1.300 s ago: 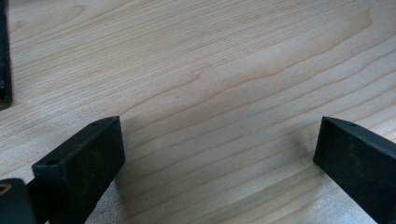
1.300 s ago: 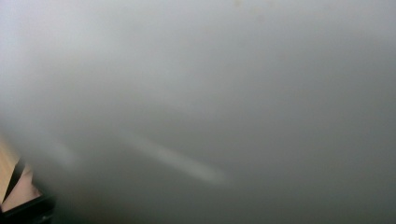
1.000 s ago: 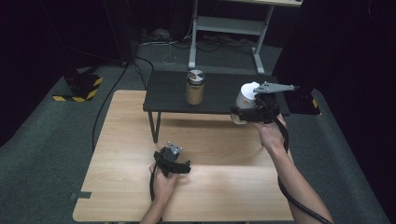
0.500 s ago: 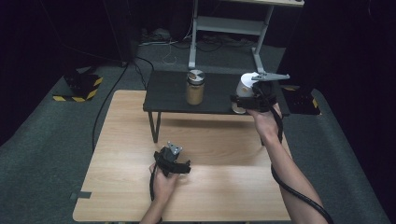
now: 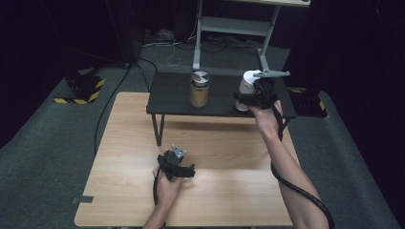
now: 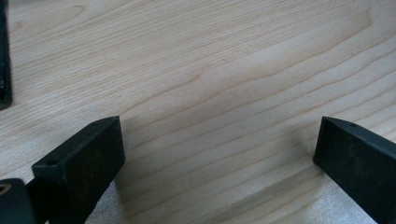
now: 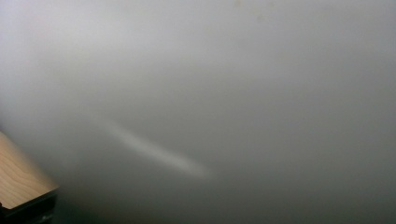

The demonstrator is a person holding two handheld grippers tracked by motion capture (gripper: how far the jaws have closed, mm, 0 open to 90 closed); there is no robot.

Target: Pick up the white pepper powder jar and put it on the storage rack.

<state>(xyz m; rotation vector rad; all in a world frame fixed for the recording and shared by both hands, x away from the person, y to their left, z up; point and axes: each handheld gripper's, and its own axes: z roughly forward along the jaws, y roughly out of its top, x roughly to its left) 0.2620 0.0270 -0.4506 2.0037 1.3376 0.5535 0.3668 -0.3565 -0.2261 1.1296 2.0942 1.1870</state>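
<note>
Here I see the pale wooden tabletop spread across the middle of the high view, with grey carpet around it. At its twelve o'clock edge stands a low black shelf on thin legs, reaching over the wood. On that shelf, towards eleven o'clock, a glass jar with tan contents and a silver lid stands upright. Well apart from it, at about one o'clock, sits a white cup-like container, its lower part hidden behind my right claw.

My right claw is up at the shelf against that white container, my right hand stretched forward behind it. In the right gripper view a blurred pale-grey surface lies close against the lens, a sliver of wood showing at seven o'clock; the jaws themselves are not visible, so I cannot tell whether they grip the container or merely sit beside it.

My left claw rests low over the bare wood near six o'clock, held in my left hand. In the left gripper view its two black jaws stand wide apart with nothing between them but wood grain.
</note>
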